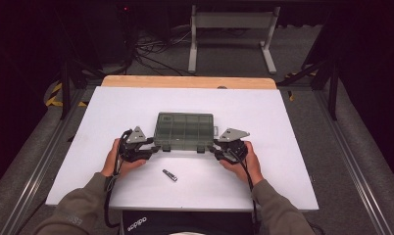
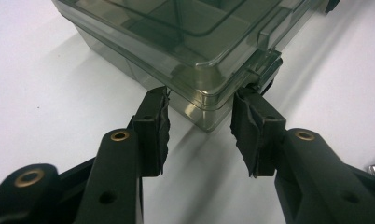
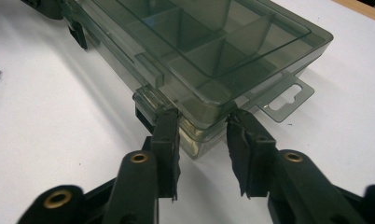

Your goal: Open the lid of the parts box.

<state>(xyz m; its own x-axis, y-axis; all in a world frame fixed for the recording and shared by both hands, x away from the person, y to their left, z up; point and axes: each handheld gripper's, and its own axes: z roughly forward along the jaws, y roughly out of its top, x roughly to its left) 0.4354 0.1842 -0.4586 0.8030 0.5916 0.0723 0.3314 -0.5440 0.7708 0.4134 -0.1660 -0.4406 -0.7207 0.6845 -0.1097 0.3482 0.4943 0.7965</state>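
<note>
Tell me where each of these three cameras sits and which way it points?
High view: above the person's side, facing forward and down at the table; forearms, left gripper, right gripper.
Left gripper view: rides that gripper, facing the organizer box.
Right gripper view: likewise, facing its other near corner.
All share the box.

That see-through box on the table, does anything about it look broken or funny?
Nothing looks broken. The box sits flat and closed on the table. One small dark object lies loose in front of it.
</note>
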